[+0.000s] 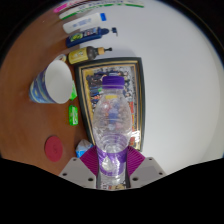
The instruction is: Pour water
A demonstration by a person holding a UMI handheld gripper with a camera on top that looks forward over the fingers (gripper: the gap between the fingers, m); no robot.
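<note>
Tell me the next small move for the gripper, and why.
Probably swing the bottle toward the paper cup before tipping. The gripper is shut on the bottle, which has its purple cap on and stands over the dark tray, while the cup sits off to one side on the wooden table.

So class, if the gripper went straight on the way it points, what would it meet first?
The gripper is shut on the water bottle; past it comes the dark tray the bottle lies over, though depth is unclear.

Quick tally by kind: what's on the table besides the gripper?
Bottle, between the fingers of the gripper: 1
Cup: 1
Tray: 1
Red disc: 1
Green item: 1
Pens, far edge: about 4
Total: about 9
</note>
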